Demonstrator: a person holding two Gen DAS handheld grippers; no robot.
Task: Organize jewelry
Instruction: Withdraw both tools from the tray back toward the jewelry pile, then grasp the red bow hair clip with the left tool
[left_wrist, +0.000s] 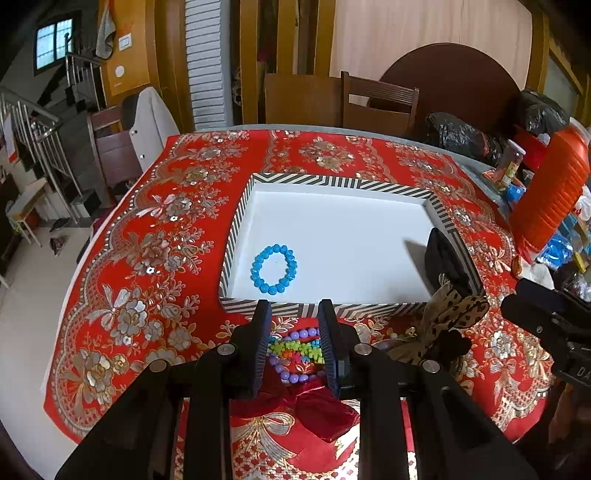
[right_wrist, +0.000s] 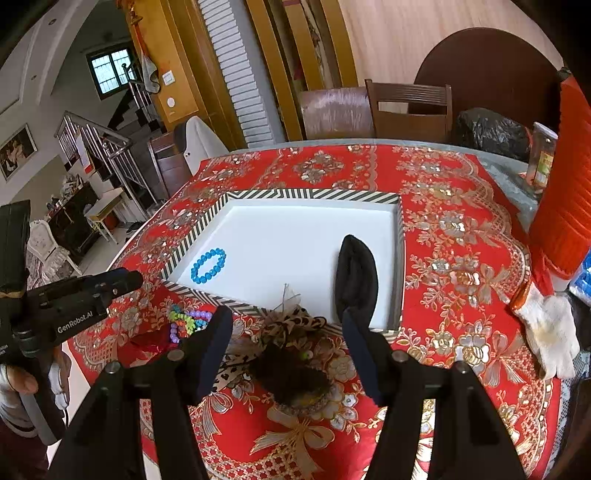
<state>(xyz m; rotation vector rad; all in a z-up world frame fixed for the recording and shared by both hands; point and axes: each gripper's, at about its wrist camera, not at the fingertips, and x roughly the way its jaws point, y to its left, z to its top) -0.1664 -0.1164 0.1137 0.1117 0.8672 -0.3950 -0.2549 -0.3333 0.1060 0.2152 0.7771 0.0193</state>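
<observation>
Covering the table: a red cloth (left_wrist: 122, 258) with gold and silver flower embroidery spreads under everything you are working on.
Tray: the shallow white tray (left_wrist: 332, 192) with a black-and-white striped rim sits mid-cloth, straight ahead of both your grippers.
Your left hand: a thumb and part of your left hand (right_wrist: 22, 384) show at the left edge of the right wrist view, wrapped round the handle, with the tool tipped forward and down toward the near rim of the tray.
Your left gripper: the left gripper (left_wrist: 291, 347) hangs above the cloth just short of the tray's near rim. Its jaws stand narrowly apart. The bracelets show through the gap, but you cannot tell from these views whether the pads press on them.
Your right gripper: the right gripper (right_wrist: 288, 350) also slants downward, its jaws spread wide and holding nothing, with the dark fuzzy piece lying on the cloth between and below them.
Black pouch: a black fabric item (right_wrist: 355, 277) lies inside the tray against its right wall.
Leopard bow: a leopard-print ribbon bow (right_wrist: 291, 321) rests on the cloth, touching the tray's near rim.
Dark fuzzy piece: a dark fuzzy accessory (right_wrist: 291, 373) sits just beside that bow, on the near side.
Red bow: a red fabric bow (left_wrist: 317, 410) lies on the cloth below your left gripper.
Blue bracelet: the blue bead bracelet (left_wrist: 274, 268) lies flat in the tray's near left corner.
Loose bracelets: a purple bead bracelet (left_wrist: 291, 374) and a multicoloured chip bracelet (left_wrist: 295, 349) lie together on the cloth outside the tray.
</observation>
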